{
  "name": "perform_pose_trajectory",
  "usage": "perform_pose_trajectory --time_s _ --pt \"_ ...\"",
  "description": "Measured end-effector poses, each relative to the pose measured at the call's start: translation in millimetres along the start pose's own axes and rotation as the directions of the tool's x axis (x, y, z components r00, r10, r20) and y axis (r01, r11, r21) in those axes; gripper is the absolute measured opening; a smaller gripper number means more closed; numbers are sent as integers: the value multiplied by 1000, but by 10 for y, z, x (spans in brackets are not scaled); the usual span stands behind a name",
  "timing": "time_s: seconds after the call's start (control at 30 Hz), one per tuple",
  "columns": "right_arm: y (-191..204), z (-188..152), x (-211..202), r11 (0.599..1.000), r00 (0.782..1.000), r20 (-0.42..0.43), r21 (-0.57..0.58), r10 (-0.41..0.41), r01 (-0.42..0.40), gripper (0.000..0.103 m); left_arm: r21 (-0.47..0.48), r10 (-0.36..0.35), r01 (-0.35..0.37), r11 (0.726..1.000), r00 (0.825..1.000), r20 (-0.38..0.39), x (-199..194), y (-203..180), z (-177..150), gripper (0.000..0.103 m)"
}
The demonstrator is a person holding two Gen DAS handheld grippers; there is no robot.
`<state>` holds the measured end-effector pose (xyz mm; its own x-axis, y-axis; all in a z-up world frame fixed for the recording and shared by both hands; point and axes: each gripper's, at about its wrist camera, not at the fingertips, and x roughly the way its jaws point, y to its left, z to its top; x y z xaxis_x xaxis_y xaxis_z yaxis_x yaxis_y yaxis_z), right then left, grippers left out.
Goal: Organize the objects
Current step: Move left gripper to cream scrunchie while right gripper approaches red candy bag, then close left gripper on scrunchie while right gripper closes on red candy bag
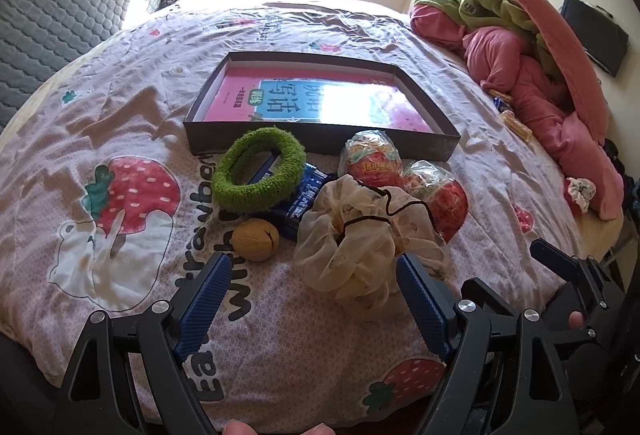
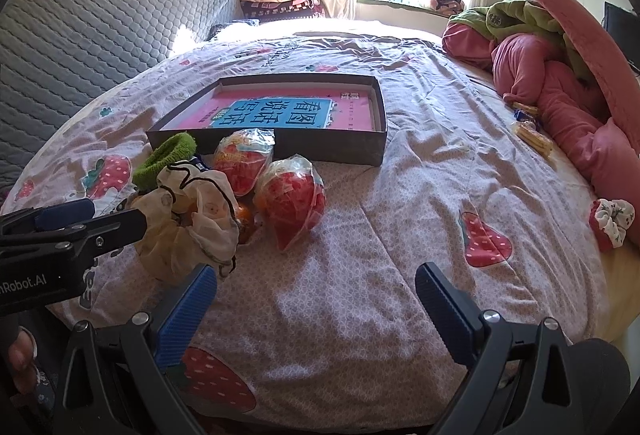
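**Here, both my grippers spread wide before a heap of small things on a strawberry bedspread**

My left gripper [image 1: 310, 275] stands with its jaws wide apart and holds nothing; its right blue pad [image 1: 420, 303] touches or nearly touches the cream scrunchie [image 1: 360, 235], which lies partly between the fingers. My right gripper [image 2: 316, 287] is likewise spread wide and empty, over bare bedspread [image 2: 400, 235], near the heap.

The heap, from the left wrist view: a green fuzzy ring [image 1: 260, 171] resting on a blue packet [image 1: 304, 199] whose print is too small to read; a tan walnut-like ball [image 1: 256, 239] just beside the packet; two red snack bags in clear wrap [image 1: 372, 163] [image 1: 440, 199], touching, their yellow lettering illegible.

Behind the heap lies a shallow dark box [image 1: 320, 143], open, holding a pink book [image 2: 280, 111] with a blue panel; seen upside down, its large characters appear to read 看图说话.

Bedspread lettering partly reads "with" and "Ea". My left gripper's body bears "nRobot.AI" in the right wrist view. A second scrunchie [image 2: 612, 219], red and white, lies well apart by the pink bedding [image 2: 560, 95]
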<state>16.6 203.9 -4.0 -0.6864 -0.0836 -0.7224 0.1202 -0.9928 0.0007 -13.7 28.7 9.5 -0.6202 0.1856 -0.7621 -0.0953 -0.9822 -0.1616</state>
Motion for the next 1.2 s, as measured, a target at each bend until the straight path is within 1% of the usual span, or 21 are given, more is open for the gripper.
perform_pose_trajectory --time_s 0.17,0.33,0.43,0.53,0.67,0.83,0.97,1.0,1.03,1.1,1.17,1.2 --pt "-3 30 73 1000 1000 -4 -6 17 -17 100 -1 4 -4 1000 1000 -15 120 5 19 85" --pt "-23 87 207 1000 999 -27 -3 31 -31 100 -8 16 -16 1000 999 -38 248 47 43 85" --pt "-60 127 267 999 999 -36 6 31 -31 100 -36 -8 7 999 999 -43 278 102 52 85" --pt "-75 177 323 999 998 -47 4 40 -39 100 -49 -19 17 999 999 -40 286 137 63 85" --pt "-58 236 375 999 998 -50 -22 36 -37 100 -59 -23 19 998 998 -60 328 178 68 84" --pt "-4 283 439 997 998 -57 -75 32 -37 100 -39 -52 48 998 993 -106 411 144 51 65" --pt "5 322 506 994 997 -69 -97 33 -40 100 -28 -67 64 998 990 -121 431 114 33 57" --pt "3 334 528 994 997 -73 -99 37 -44 100 -29 -74 71 997 990 -123 432 110 33 50" --pt "-2 344 546 994 996 -75 -96 41 -48 100 -31 -86 83 996 988 -127 435 110 37 41" --pt "-10 365 581 994 995 -85 -94 45 -53 99 -31 -106 102 994 985 -134 434 103 46 33" --pt "-15 388 615 994 994 -92 -94 53 -61 96 -20 -102 101 995 986 -132 427 80 49 30" --pt "-19 404 636 994 994 -97 -88 58 -66 94 -16 -108 107 994 985 -133 423 68 46 27"
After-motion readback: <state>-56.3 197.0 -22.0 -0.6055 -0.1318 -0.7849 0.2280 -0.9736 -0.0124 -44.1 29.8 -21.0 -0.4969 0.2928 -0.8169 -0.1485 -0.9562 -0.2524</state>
